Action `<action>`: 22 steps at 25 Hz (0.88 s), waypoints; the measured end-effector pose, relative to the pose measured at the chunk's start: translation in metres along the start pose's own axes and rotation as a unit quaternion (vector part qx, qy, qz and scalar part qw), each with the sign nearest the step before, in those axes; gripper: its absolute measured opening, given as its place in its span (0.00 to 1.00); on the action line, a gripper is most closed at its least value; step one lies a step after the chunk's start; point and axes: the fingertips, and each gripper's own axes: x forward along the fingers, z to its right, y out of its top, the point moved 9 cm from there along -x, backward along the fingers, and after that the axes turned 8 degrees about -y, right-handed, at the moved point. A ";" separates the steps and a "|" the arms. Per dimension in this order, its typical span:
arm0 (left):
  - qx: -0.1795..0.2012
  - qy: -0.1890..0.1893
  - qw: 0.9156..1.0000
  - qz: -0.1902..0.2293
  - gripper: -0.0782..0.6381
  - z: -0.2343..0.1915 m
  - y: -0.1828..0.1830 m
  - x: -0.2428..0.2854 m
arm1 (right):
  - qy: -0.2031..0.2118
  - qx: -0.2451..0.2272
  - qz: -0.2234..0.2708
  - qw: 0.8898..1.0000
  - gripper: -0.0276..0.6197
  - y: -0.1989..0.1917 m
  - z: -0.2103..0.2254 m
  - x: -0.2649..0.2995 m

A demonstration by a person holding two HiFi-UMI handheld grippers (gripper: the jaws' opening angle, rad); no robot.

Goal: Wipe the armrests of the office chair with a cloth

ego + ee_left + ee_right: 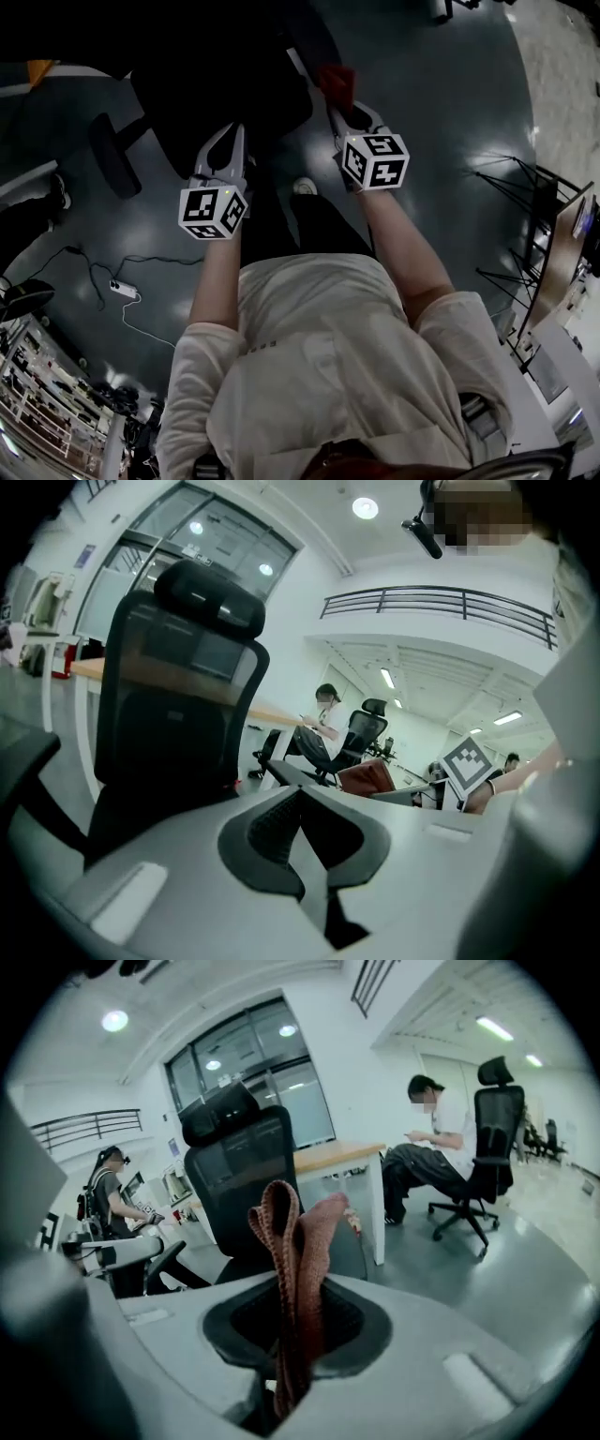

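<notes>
Looking steeply down past a white shirt (319, 347) onto a black mesh-backed office chair (220, 89) on a smooth grey floor (422, 141). In the right gripper (342, 111), a folded reddish-brown cloth (336, 79): jaws clamped on its lower part, loose folds sticking up past the tips. Held out at the right side of the chair, just beside the end of a dark, narrow armrest (292, 772); touching it or not, impossible to tell. Left gripper (232, 141) with jaws closed together on nothing, raised near the front of the seat, aimed at the tall backrest and the padded black headrest (211, 597). Both grippers side by side, near each other but apart, each with a black-and-white marker cube at its rear. Other armrest, a black oblong pad (112, 155), off at the chair's left side, well apart from both grippers. On the floor at the left, a white power strip (124, 290) with thin cables trailing from it. Behind the chair, a light wooden desk (337, 1157) on white legs. Beyond the desk's end, a seated person (436, 1138), bent forward, in a second black office chair (492, 1129) with a headrest. At the far left of the right gripper view, another person (108, 1194), upright, with gear strapped to the body.
</notes>
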 end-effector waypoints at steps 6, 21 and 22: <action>0.061 0.042 0.994 0.078 0.13 0.033 0.047 -0.033 | 0.080 -0.044 0.101 0.991 0.12 0.053 -0.012 -0.041; 0.076 0.099 0.973 0.194 0.13 0.110 0.065 -0.183 | 0.146 -0.136 0.174 0.964 0.12 0.047 -0.087 -0.169; 0.076 0.098 0.973 0.195 0.13 0.113 0.061 -0.192 | 0.143 -0.138 0.175 0.964 0.12 0.041 -0.091 -0.177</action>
